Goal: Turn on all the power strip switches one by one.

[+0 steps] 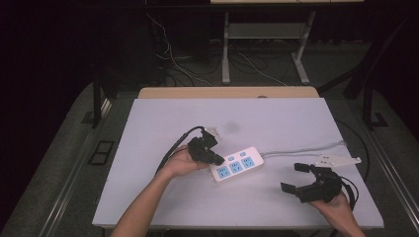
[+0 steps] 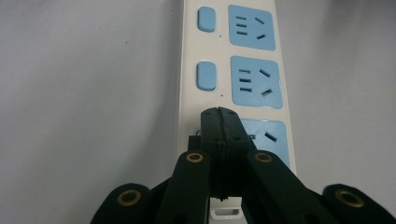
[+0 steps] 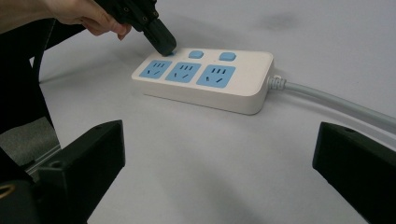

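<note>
Power strip (image 1: 237,164), 3 sockets, mid-table.
Left gripper (image 2: 219,116) pressing closed on its end switch; right gripper (image 1: 295,177) hanging open, well apart.

Left black two-jaw gripper (image 1: 216,159): jaws pressed fully together, tips angled downward, held by the left hand (image 1: 182,163) with bare forearm extended. Right black two-jaw gripper (image 1: 291,177): jaws spread wide apart, nothing between them, held low in the right hand (image 1: 336,203).
</note>
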`<state>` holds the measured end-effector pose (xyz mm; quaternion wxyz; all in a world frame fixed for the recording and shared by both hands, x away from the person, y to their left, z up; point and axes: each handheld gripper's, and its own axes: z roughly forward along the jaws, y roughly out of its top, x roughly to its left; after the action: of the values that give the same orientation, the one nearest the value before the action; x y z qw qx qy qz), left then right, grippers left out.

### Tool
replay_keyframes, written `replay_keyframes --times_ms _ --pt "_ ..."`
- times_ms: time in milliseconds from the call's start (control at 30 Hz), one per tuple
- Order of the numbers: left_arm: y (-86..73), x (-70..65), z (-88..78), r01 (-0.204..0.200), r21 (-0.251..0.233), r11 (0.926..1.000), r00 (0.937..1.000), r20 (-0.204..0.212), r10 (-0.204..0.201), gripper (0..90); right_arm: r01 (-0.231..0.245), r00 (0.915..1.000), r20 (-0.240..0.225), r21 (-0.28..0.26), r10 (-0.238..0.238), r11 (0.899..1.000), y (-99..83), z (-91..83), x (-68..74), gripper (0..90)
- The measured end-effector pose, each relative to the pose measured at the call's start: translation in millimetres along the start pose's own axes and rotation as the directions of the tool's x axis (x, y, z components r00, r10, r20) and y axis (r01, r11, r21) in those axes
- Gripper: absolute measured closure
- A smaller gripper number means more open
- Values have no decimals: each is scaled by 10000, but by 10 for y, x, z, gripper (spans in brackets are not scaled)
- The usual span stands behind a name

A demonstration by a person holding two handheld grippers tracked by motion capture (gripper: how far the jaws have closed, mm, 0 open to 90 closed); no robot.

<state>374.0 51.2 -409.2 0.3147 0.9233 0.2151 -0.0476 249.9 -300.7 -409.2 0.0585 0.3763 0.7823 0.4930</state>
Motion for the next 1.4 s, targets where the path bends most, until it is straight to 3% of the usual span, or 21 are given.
replay_keyframes --times_ms 133,300,400,467,667,867,1067,1400 --pt "-15 46 6 203 -35 9998 9994 265 -202 898 10 10000 -19 -42 -10 10000 1 -13 7 22" --pt "-27 70 -6 307 -39 9995 9995 43 -307 900 59 10000 -27 -140 -59 9999 5 -42 12 22" --pt "-49 106 -11 621 -210 9978 9977 270 -615 899 55 10000 -16 -166 -55 9998 7 -53 16 22" --pt "-41 73 -10 487 -178 9987 9988 85 -486 899 55 10000 -4 -174 -55 9998 8 -55 12 22" --pt "-65 42 -27 326 20 9995 9994 92 -326 897 65 10000 33 -164 -64 9998 11 -46 7 22" --pt "-49 -14 -48 45 107 9999 9993 -379 -41 895 51 10000 45 -166 -50 9998 11 -41 2 22" --pt "-37 -13 -119 65 -226 9997 9991 -418 -74 895 -25 10000 73 -182 26 9998 0 -51 -21 22" --pt "111 -55 -247 -263 -398 9989 9986 -474 244 895 -35 9999 106 -210 37 9998 -3 -61 -28 22"
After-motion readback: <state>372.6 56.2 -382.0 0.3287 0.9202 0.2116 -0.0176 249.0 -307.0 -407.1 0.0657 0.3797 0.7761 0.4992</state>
